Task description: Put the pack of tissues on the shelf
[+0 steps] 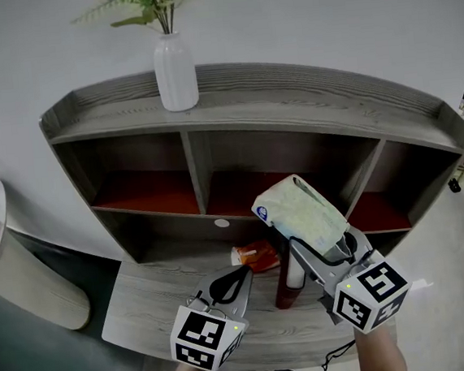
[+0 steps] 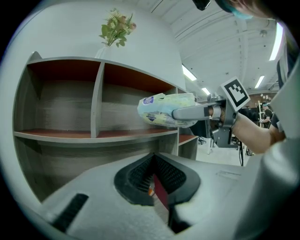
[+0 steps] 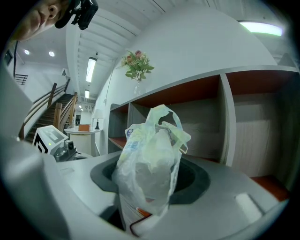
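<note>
While the right gripper [image 1: 313, 250] clamps the pack [image 1: 304, 214] at its lower end, up in front of the shelf [image 1: 306, 104] and not yet in a bay, the left gripper [image 1: 232, 289] hangs beside it, jaws apparently together on nothing. Light, soft and slippery in its film, the pack should squash rather than break. Gripping across its body looks safer than gripping the loose wrapper.

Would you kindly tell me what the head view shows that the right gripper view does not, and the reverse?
Only the head view: an orange packet and a dark red container on the lower board. Only the right gripper view: a staircase and a round table in the background. Both: the pack of tissues clamped in the right gripper, the shelf, and the white vase on it.
</note>
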